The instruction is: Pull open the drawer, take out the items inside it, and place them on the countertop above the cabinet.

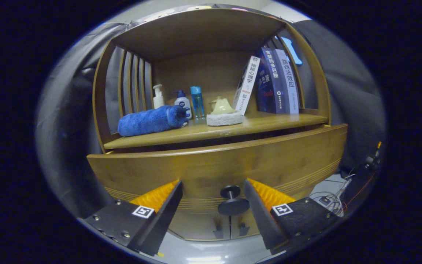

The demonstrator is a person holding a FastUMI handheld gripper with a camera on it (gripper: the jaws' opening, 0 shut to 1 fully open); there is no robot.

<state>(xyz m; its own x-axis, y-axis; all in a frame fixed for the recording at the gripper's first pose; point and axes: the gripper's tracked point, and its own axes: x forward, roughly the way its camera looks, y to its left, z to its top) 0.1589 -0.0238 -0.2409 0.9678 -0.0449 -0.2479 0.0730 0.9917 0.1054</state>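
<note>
I've got fingers [213, 190] wide, knob [232, 200] btwn them; drawer [218, 165] looks stiff wood, so grip that small slick knob.

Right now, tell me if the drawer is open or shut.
Slightly open: the drawer front stands out from the shelf, dark gap between. Gripper open around the knob.

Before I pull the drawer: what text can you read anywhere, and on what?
"拖延心理学": spine of the white book.
"贪婪的多巴胺": spine of the dark blue book.
"路西法效应": spine of the pale book.
White bottle: label too small to read.
Gripper open, fingers either side of the drawer knob; no words on it.
</note>
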